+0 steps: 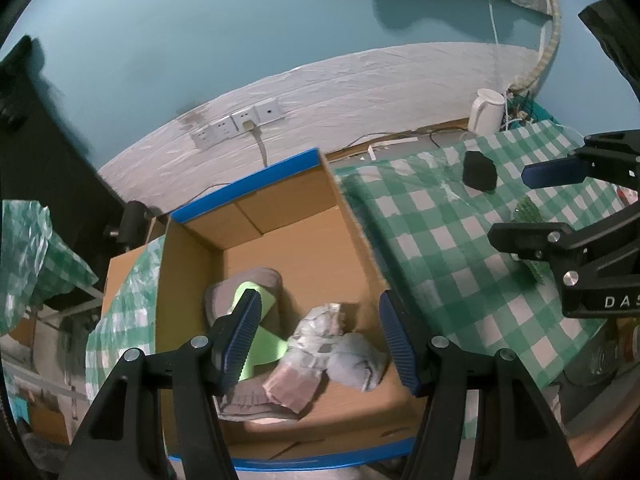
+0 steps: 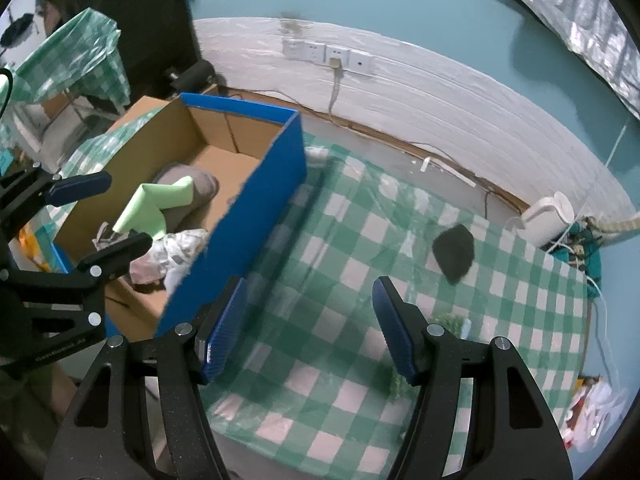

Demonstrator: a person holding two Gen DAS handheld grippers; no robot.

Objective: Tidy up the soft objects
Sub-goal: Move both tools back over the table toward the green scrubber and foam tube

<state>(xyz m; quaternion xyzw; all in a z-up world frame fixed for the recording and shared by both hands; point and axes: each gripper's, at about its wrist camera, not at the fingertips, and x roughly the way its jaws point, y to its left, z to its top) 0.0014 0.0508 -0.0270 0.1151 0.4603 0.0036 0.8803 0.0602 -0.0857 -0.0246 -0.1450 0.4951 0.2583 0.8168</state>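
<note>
A cardboard box with blue outer walls stands left of the checked table. Inside lie a grey soft piece, a light-green foam piece and crumpled pale cloths. My left gripper is open and empty, hovering over the box's contents. A black soft object lies on the green-checked tablecloth; it also shows in the right wrist view. A green textured item lies by my right finger. My right gripper is open and empty above the tablecloth.
A white kettle and tangled cords sit at the table's far right corner. Wall sockets with a plugged cable are behind the box. A bag lies at the right edge. Another checked cover is at left.
</note>
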